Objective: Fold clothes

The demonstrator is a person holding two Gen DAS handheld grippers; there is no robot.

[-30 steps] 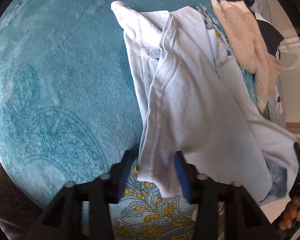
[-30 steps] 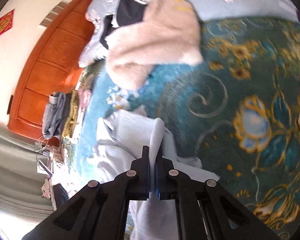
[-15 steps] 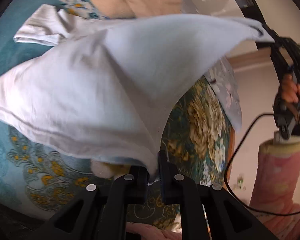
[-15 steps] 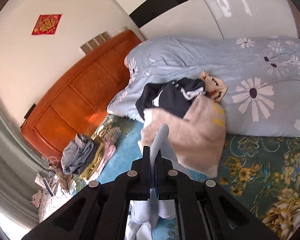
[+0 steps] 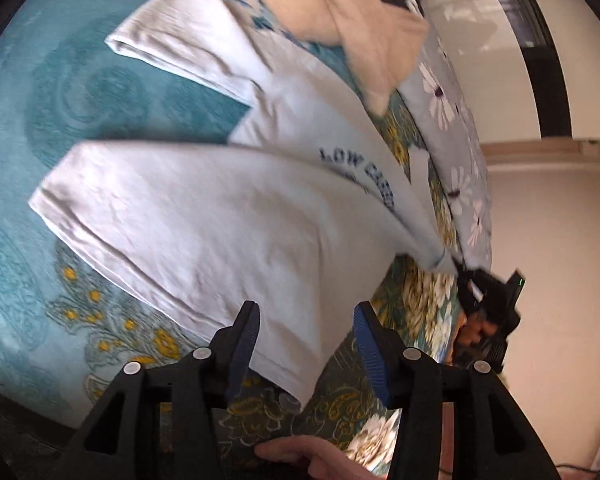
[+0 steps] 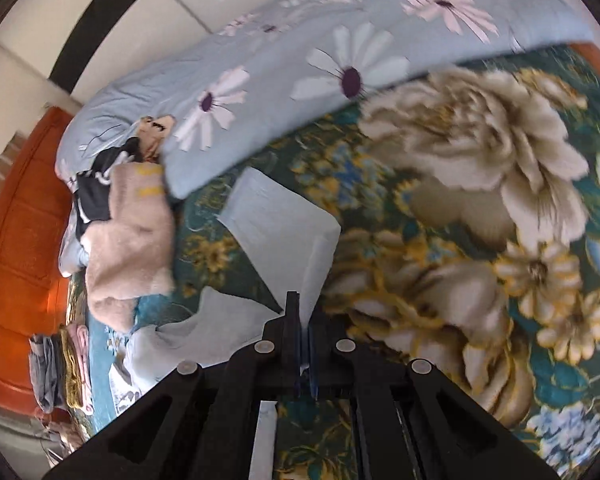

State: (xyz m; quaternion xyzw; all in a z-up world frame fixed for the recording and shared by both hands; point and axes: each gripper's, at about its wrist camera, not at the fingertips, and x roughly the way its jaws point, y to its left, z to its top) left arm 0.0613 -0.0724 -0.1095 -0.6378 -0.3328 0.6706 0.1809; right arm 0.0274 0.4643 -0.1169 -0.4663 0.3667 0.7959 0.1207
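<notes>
pale blue T-shirt (image 5: 204, 216) spread over bed blanket (image 5: 40, 92), navy lettering showing, left gripper (image 5: 306, 338) fingers now apart, hem released, right gripper (image 6: 304, 322) pinching shirt corner

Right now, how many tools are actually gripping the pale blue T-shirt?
1. The right tool is shut on an edge of the T-shirt, near the floral quilt. The left tool is open, with the shirt's hem lying between its fingers, unclamped.

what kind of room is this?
Most likely a bedroom: a floral blanket spread like a bed cover, a daisy-print quilt, an orange wooden headboard, and clothes piled nearby.
</notes>
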